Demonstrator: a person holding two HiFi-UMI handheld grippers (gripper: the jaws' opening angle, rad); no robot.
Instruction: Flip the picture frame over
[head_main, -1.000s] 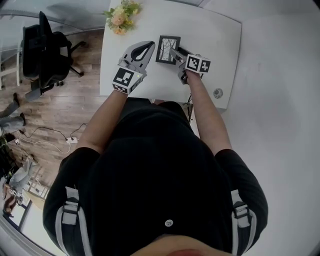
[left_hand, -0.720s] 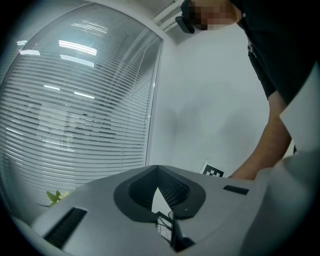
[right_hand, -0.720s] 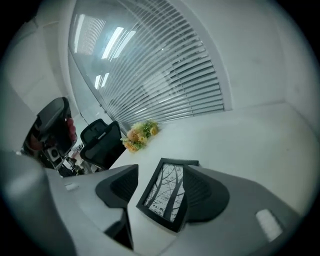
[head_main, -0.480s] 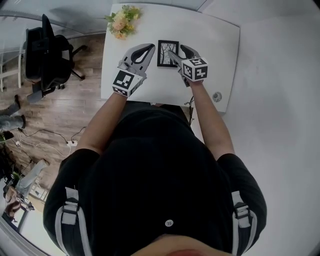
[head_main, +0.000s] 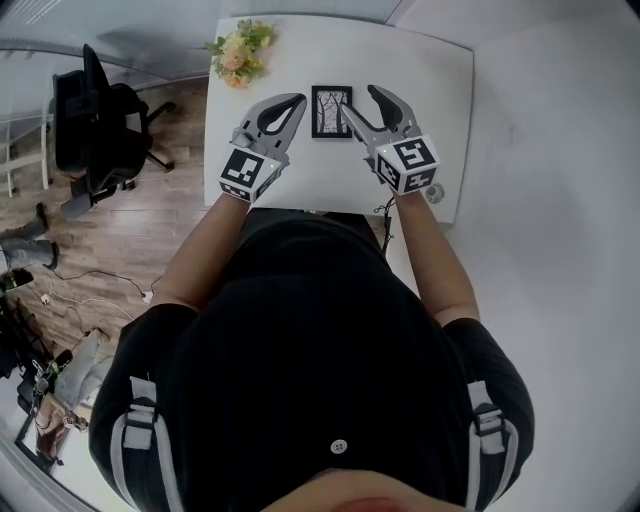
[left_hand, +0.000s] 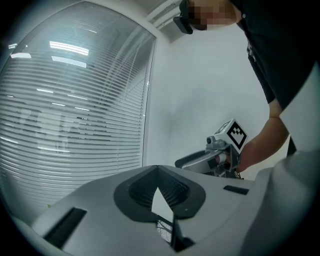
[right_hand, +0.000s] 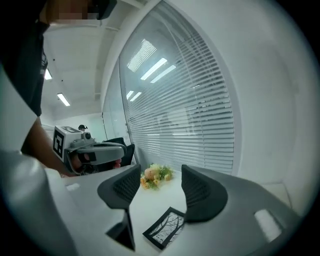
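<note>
My left gripper (head_main: 298, 98) hangs over the smooth white table (head_main: 420, 80). Its curved grey jaws meet at the tips with nothing in them. My right gripper (right_hand: 161, 171) hovers beside it, jaws apart and closing, with nothing between the ribbed black pads (right_hand: 199, 192). Below and between the two grippers the picture frame (head_main: 331, 110) lies flat on the table. It is a slim black rectangle with a pale print of bare branches facing up, and neither gripper touches it. Beyond it, at the table's far left corner, rests a soft bunch of peach and yellow flowers (head_main: 238, 50). Behind them stand white slatted blinds (right_hand: 200, 115).
</note>
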